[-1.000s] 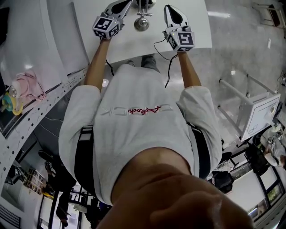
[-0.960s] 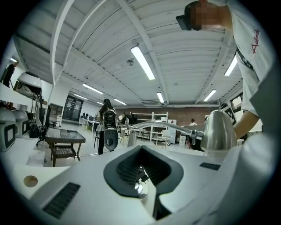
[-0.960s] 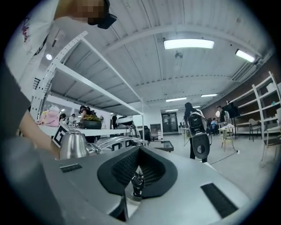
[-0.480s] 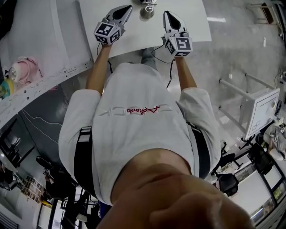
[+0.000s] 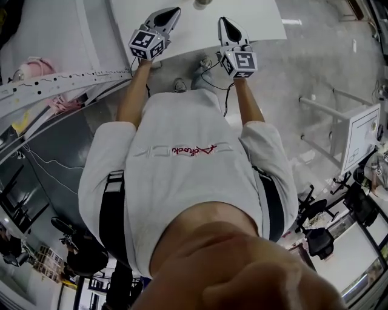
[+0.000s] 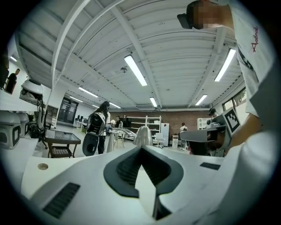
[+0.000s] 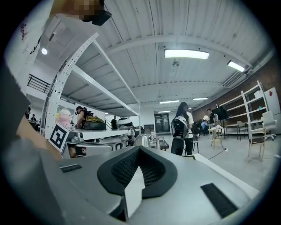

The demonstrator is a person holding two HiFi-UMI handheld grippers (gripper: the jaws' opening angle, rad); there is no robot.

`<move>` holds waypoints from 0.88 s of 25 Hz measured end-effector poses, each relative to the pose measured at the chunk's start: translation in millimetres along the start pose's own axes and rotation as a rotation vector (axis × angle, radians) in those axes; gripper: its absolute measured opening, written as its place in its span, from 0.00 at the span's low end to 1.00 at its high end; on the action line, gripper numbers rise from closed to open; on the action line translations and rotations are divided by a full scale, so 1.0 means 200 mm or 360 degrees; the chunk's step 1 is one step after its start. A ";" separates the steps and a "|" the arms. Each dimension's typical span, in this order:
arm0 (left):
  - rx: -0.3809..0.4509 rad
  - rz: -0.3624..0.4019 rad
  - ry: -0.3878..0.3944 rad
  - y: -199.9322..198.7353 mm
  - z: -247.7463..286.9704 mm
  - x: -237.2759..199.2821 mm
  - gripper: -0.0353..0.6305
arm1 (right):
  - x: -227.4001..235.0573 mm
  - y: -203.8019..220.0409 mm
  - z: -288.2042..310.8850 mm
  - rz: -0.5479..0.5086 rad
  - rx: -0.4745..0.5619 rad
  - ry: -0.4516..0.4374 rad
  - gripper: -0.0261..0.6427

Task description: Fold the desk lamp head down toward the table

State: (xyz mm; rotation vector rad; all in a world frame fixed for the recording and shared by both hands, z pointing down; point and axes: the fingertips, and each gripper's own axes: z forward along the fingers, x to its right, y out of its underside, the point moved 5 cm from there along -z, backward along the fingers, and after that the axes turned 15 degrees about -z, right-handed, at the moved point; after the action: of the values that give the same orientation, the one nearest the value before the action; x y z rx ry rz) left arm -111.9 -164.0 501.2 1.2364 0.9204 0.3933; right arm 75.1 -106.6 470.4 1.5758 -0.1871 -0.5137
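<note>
The silver desk lamp (image 5: 200, 2) stands on the white table (image 5: 260, 24), almost cut off by the head view's top edge. Its shiny conical head shows small beyond the jaw tips in the left gripper view (image 6: 142, 135) and the right gripper view (image 7: 141, 140). My left gripper (image 5: 174, 11) and right gripper (image 5: 221, 20) hover over the table's near edge, short of the lamp and apart from it. Both point level toward it, jaws shut with nothing between them. The left gripper's (image 6: 141, 148) and the right gripper's (image 7: 139, 148) own views show the dark pads closed together.
A perforated white metal frame (image 5: 54, 79) runs along the left, with a pink object (image 5: 39, 66) behind it. A white stand (image 5: 361, 136) sits on the floor at right. A person with a backpack (image 7: 180, 127) stands in the background, with shelving (image 7: 259, 110) to the right.
Both grippers have drawn back from the lamp toward the table's near edge. The lamp has slid up to the top edge of the head view. Jaws stay shut.
</note>
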 end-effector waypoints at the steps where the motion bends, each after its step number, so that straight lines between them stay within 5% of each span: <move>1: -0.0002 0.0001 0.0003 0.01 -0.01 0.02 0.09 | -0.01 0.00 -0.02 -0.0001 -0.0001 0.0000 0.06; 22: 0.0004 -0.0027 -0.0113 0.19 -0.09 0.40 0.09 | 0.00 -0.03 -0.29 0.0009 0.0002 -0.0103 0.06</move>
State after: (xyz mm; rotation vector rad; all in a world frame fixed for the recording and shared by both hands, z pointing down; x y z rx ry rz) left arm -69.4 -83.5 504.8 1.2366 0.8703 0.3326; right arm 98.8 -54.1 463.9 1.5603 -0.2410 -0.5609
